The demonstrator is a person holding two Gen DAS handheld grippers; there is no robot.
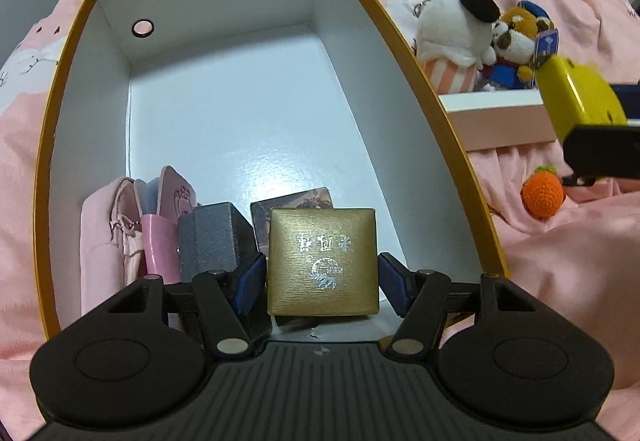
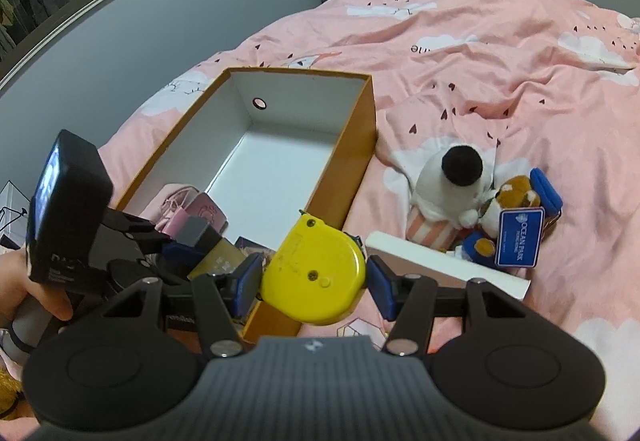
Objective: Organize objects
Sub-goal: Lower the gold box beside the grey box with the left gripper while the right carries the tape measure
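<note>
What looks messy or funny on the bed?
The plush toys lie in a heap against a white lid outside the orange box, and an orange knitted ball sits alone on the blanket. Nothing looks broken or spilled.

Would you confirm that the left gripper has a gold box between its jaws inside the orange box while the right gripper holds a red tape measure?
Not quite: the tape measure is yellow, not red, as the right wrist view shows. The rest stands: the left gripper has the gold box between its jaws inside the orange box, and the right gripper holds the tape measure.
</note>
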